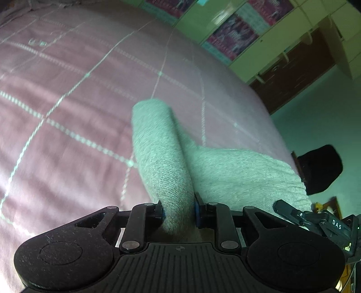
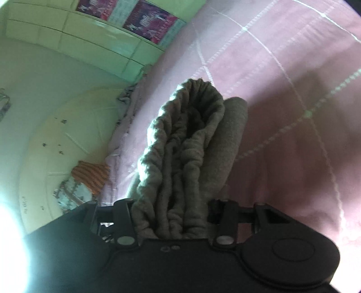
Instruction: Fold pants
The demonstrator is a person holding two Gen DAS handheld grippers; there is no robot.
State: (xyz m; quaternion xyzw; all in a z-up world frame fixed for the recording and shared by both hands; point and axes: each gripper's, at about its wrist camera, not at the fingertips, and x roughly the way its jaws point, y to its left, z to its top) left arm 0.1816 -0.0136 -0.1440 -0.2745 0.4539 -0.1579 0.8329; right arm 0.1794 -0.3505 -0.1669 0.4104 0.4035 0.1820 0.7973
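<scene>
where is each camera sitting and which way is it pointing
Left wrist: on the left gripper, looking along its fingers down at the pink bedspread; it clamps a smooth fold of the grey pants.
Right wrist: on the right gripper, facing the bedspread; it clamps the bunched waistband.
Shared: pants, bedspread, green cupboards.

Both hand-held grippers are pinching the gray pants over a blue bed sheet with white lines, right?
Not quite. The bed sheet is pink, not blue, as both wrist views show. The rest holds: the left hand-held gripper and the right hand-held gripper each pinch the gray pants over it, and the sheet does have white lines.
</scene>
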